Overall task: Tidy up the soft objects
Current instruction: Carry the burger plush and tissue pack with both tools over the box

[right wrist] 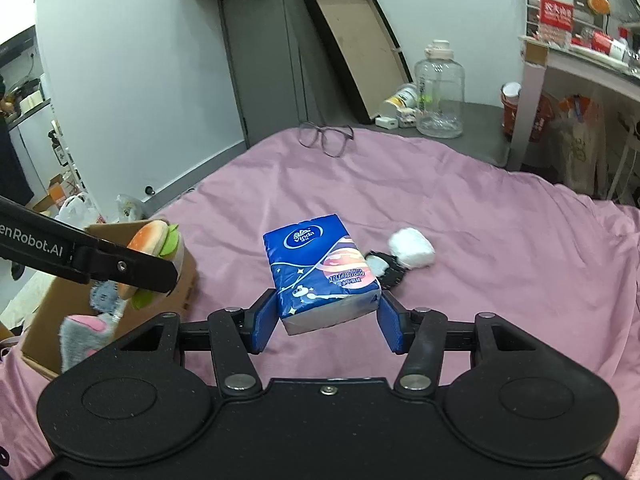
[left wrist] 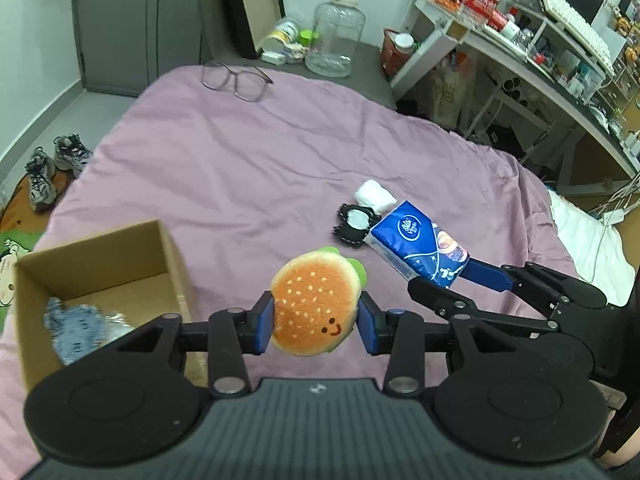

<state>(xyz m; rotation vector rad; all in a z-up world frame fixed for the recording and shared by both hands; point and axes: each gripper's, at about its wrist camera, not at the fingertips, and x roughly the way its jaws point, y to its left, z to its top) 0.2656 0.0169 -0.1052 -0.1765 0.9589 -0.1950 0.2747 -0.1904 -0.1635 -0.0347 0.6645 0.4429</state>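
My left gripper [left wrist: 316, 322] is shut on a plush hamburger [left wrist: 316, 300] with a smiling face, held above the pink bedspread [left wrist: 248, 168] just right of an open cardboard box [left wrist: 108, 276]. The box holds a blue-grey plush [left wrist: 76, 328]. My right gripper [right wrist: 326, 326] is shut on a blue tissue pack [right wrist: 320, 272], lifted off the bed. From the right wrist view, the hamburger [right wrist: 150, 256] hangs at the box [right wrist: 182, 280] rim, held in the left gripper. A white soft pouch [right wrist: 412, 248] and a black-and-white plush [right wrist: 384, 268] lie on the bed beyond the pack.
A pair of glasses [left wrist: 236, 80] lies at the bed's far end. Behind it a ledge carries a clear water jug [left wrist: 336, 36] and small bottles. A cluttered desk [left wrist: 540, 52] stands to the right, and sneakers [left wrist: 52, 168] sit on the floor at the left.
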